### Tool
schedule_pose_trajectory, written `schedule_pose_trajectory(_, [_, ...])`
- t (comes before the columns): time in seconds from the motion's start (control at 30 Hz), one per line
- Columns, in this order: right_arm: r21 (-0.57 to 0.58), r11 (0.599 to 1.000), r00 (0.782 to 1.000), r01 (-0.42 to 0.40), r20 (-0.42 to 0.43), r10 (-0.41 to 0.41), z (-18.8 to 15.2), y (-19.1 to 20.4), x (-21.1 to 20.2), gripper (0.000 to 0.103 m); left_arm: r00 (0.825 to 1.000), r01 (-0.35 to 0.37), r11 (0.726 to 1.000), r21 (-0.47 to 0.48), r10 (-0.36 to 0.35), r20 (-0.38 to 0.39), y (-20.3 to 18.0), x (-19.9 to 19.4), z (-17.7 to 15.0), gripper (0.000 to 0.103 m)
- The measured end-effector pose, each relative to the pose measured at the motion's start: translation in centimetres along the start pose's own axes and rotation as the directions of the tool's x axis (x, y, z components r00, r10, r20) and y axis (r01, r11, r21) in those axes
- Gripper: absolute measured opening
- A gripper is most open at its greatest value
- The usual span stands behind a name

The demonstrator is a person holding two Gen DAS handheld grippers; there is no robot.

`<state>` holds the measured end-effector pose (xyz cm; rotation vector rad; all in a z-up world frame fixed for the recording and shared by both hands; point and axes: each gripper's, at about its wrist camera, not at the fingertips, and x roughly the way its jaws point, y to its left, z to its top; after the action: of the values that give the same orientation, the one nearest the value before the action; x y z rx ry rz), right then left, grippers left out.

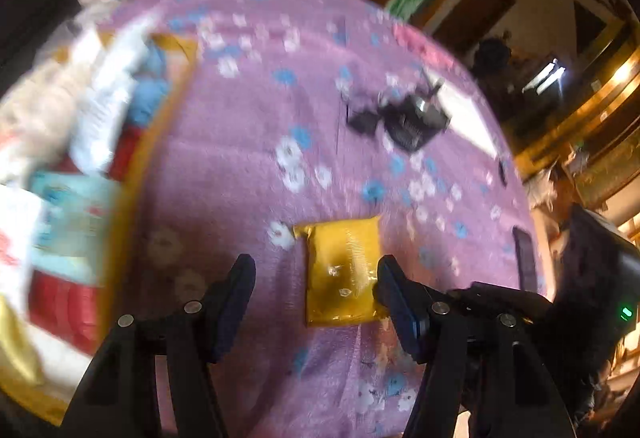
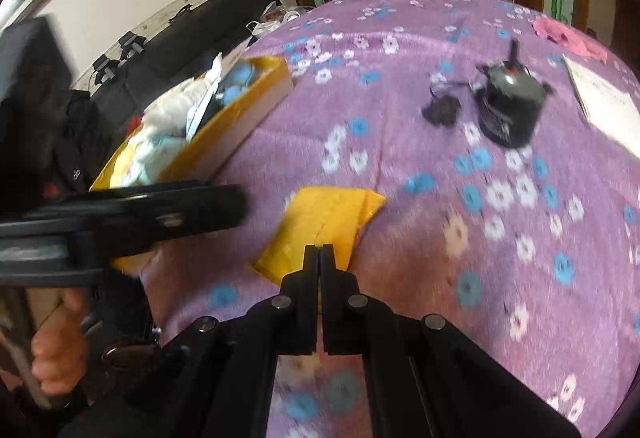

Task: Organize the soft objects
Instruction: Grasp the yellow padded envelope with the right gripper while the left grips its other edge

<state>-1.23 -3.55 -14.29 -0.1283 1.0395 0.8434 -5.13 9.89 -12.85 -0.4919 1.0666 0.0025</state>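
- Yellow cardboard box: it sits at the left of the bed, a shallow tray already heaped with soft goods, among them white quilted cloth, blue fluffy balls and red and pale-blue printed packs. I judge that the heap stands above the rim, so one more piece could slide off onto the bedspread unless it is pushed down among the rest.
- Left gripper: its jaws stand wide open with nothing between the pads. The right-hand finger is at the edge of the yellow pouch; a careless sweep could nudge or pin the pouch while the other claw has it.
- Yellow pouch: a flat, glossy, rectangular padded packet, slightly puffy, with a creased top seam. It lies on the bedspread near the front edge, well apart from the box.
- Right gripper: the jaws are fully closed, tips together over the near edge of the pouch. Whether they pinch its film I cannot tell. A thin pinch on slick film could slip on the lift.
- Purple bedspread: fleecy, printed with blue and white flowers, gently wrinkled. Its soft pile may be snagged by the tips.
- Small black device: hard, with an upright stalk and a cable, at the right and well clear.
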Motion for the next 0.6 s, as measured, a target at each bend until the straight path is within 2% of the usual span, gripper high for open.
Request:
schedule_pose_trajectory(0.1, [0.019,1.000,1.000,-0.001,0.005,0.001,-0.4,-0.3,-0.3,0.001,0.999,-0.015,0.999,-0.052,0.014,-0.029,0.7,1.7,-0.7,0.067])
schedule_pose_trajectory(0.17, [-0.010,1.000,1.000,0.021,0.012,-0.021,-0.9,0.2,-0.3,0.002,0.999,0.044,0.995,-0.093,-0.046,-0.023,1.0,1.9,-1.1,0.062])
schedule_pose_trajectory(0.23, [-0.025,0.999,0.999,0.031,0.021,-0.030,-1.0,0.5,-0.2,0.002,0.998,0.062,0.993,-0.096,-0.064,-0.021,1.1,1.9,-1.2,0.043])
schedule_pose_trajectory(0.27, [-0.025,0.999,0.999,0.037,0.021,-0.036,-0.9,0.7,0.1,0.004,0.997,0.072,0.993,-0.091,-0.074,-0.015,0.9,1.9,-1.3,0.039])
schedule_pose_trajectory(0.3, [-0.017,0.999,0.999,0.039,0.020,-0.039,-0.9,0.8,0.3,0.005,0.997,0.080,0.993,-0.087,-0.081,-0.008,0.8,1.9,-1.2,0.030])
schedule_pose_trajectory(0.33, [-0.008,0.999,0.999,0.039,0.018,-0.039,-0.8,0.8,0.6,0.006,0.996,0.084,0.993,-0.087,-0.085,0.000,0.7,2.0,-1.2,0.028])
schedule_pose_trajectory(0.43, [-0.019,0.999,0.999,0.050,0.011,-0.050,-0.8,0.7,1.2,0.010,0.997,0.074,0.994,-0.082,-0.073,0.017,0.6,2.1,-0.9,0.027])
schedule_pose_trajectory(0.53, [-0.040,0.997,0.998,0.061,-0.001,-0.061,-0.8,1.1,1.3,0.008,0.996,0.085,0.994,-0.066,-0.085,0.004,0.8,1.6,-1.1,0.027])
schedule_pose_trajectory(0.6, [-0.047,0.997,0.998,0.068,-0.006,-0.069,-0.8,1.3,1.3,0.008,0.994,0.107,0.993,-0.051,-0.106,0.021,1.2,1.1,-1.3,0.028])
